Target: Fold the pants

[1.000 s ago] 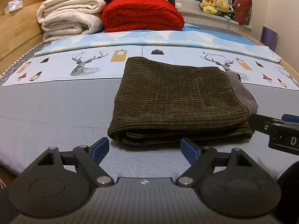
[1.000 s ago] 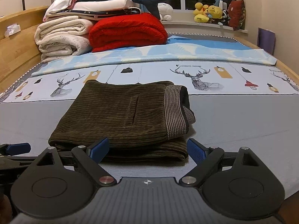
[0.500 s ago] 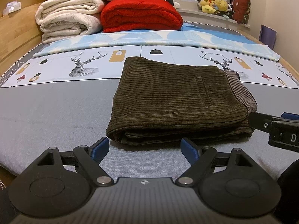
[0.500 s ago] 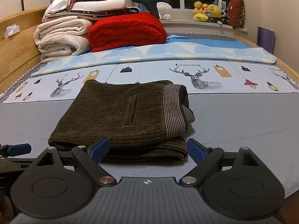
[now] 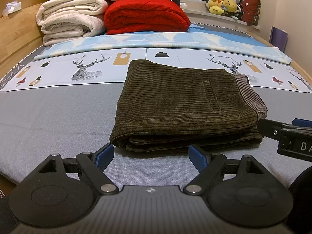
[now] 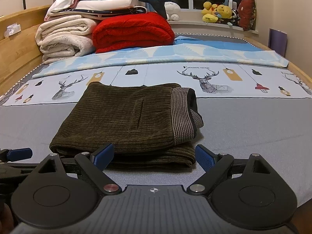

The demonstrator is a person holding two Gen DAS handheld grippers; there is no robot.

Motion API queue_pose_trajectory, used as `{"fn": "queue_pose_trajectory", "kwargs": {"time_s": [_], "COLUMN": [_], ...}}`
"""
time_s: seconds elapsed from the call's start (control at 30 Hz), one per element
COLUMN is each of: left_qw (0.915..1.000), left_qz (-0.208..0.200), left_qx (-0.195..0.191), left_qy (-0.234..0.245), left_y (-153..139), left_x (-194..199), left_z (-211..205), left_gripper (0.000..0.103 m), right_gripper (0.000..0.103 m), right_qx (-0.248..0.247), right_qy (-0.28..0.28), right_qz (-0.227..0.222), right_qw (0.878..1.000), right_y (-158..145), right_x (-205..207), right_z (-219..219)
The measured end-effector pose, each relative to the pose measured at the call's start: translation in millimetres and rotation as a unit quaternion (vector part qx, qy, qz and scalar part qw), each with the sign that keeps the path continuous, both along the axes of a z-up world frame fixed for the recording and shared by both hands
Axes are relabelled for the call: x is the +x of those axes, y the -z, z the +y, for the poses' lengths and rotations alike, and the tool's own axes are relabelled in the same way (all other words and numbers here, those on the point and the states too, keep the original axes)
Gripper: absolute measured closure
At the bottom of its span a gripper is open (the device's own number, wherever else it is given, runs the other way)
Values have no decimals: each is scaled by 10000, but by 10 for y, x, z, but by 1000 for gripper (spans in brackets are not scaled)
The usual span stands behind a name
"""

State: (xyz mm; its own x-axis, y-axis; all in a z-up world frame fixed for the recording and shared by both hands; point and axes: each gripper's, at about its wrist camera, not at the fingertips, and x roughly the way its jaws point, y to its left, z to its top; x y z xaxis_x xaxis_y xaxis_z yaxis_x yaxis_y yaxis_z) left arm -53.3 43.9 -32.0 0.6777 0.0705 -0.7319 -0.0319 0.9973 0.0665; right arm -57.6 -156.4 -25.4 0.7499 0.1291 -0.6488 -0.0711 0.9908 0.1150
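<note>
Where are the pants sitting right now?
The folded pants lie on the grey bed sheet, just ahead of both open claws, centre in the left wrist view, left of centre in the right; the deer-print cover lies behind.

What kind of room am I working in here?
Most likely a bedroom. The folded corduroy pants lie on a bed with a wooden bed frame. Folded blankets, including a red blanket, are stacked at the far end, and stuffed toys sit on the window ledge.
</note>
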Motion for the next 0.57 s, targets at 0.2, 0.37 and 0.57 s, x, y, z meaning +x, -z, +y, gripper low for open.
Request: {"fn": "queue_pose_trajectory", "kwargs": {"time_s": [0.2, 0.37, 0.57], "left_qw": [10000, 10000, 10000], "left_qz": [-9, -15, -70], "left_qx": [-9, -11, 15], "left_qy": [8, 12, 62], "left_y": [0, -1, -1], "left_x": [7, 7, -11], "left_z": [-6, -7, -26], "left_gripper": [16, 16, 16], "right_gripper": [12, 12, 12], "right_qx": [-3, 1, -4], "right_qy": [-3, 4, -2], "right_qz": [1, 4, 1], "right_qw": [10000, 10000, 10000], "right_y": [-1, -1, -4], "right_x": [0, -1, -1], "right_z": [1, 3, 2]}}
